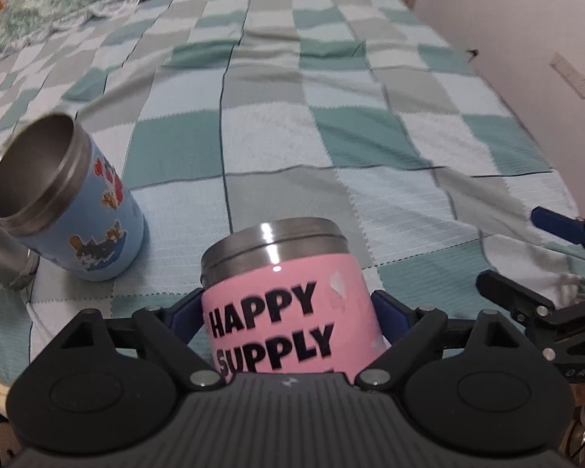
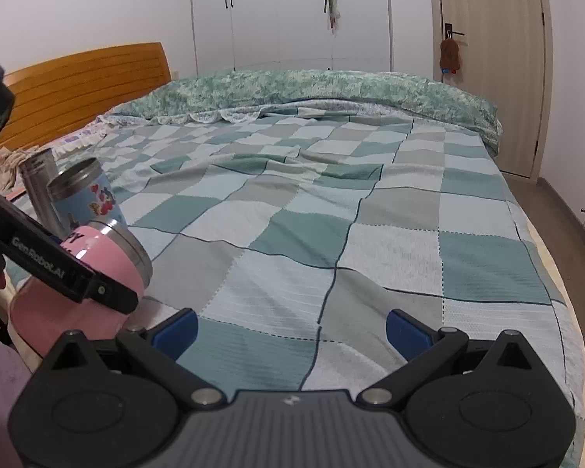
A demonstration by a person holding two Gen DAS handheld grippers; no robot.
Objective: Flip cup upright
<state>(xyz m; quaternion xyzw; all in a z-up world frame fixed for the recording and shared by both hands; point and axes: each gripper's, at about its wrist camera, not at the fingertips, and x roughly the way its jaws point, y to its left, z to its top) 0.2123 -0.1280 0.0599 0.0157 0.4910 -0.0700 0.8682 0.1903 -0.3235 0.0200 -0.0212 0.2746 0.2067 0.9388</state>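
My left gripper point(image 1: 288, 312) is shut on a pink cup point(image 1: 292, 319) with a steel rim and the words HAPPY SUPPLY, held tilted above the bed with its rim pointing away from the camera. The pink cup also shows at the left of the right wrist view point(image 2: 97, 269), with the left gripper's finger across it. My right gripper point(image 2: 291, 329) is open and empty, low over the checked blanket. It also shows at the right edge of the left wrist view point(image 1: 526, 257).
A blue steel cup with stickers point(image 1: 82, 210) stands upright on the checked blanket point(image 1: 331, 136), beside a plain steel cup point(image 1: 4, 253). Both show in the right wrist view, the blue cup point(image 2: 85, 199) and the steel one point(image 2: 39, 183). A wooden headboard point(image 2: 85, 85), wardrobe and door stand beyond.
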